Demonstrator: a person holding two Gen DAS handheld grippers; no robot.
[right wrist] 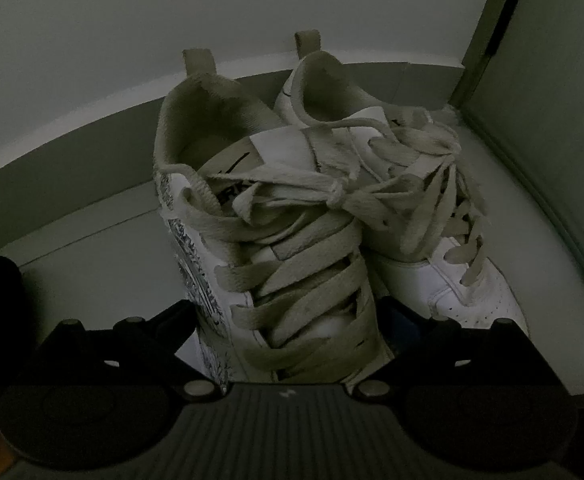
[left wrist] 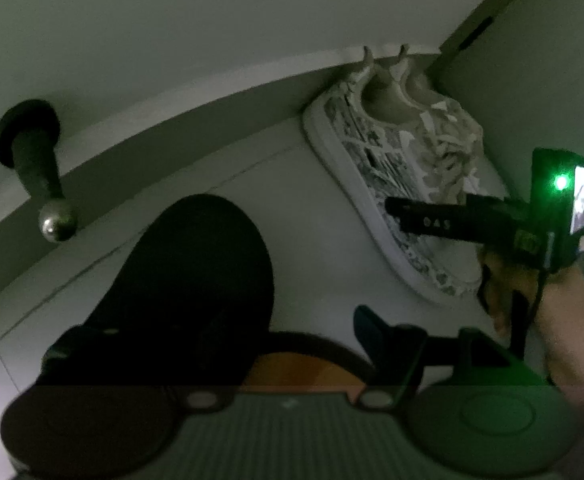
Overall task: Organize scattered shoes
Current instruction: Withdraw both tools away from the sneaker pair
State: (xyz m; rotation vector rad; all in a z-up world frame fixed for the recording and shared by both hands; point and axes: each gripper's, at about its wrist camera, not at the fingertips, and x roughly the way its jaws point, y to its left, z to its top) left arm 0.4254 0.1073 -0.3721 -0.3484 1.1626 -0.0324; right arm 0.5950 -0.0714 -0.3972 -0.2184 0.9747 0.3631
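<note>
— Where do the shoes sit?
— The white sneakers (right wrist: pixel 292 208) stand paired, heels against the wall (right wrist: pixel 92 40) in the corner. Your right gripper (right wrist: pixel 288 320) straddles the nearer sneaker's toe, though I cannot tell whether it pinches.
— And the left?
— Your left gripper (left wrist: pixel 220 336) clasps a black shoe (left wrist: pixel 196 272), jaws wide around it, near the doorstop (left wrist: pixel 32 160).

I count 2 white sneakers (right wrist: pixel 292 216), a pair side by side against the skirting board at the floor's corner by the door frame. 1 black shoe (left wrist: pixel 196 280) sits nearer my left fingers. 1 door stopper (left wrist: pixel 40 168) juts from the wall's base.
</note>
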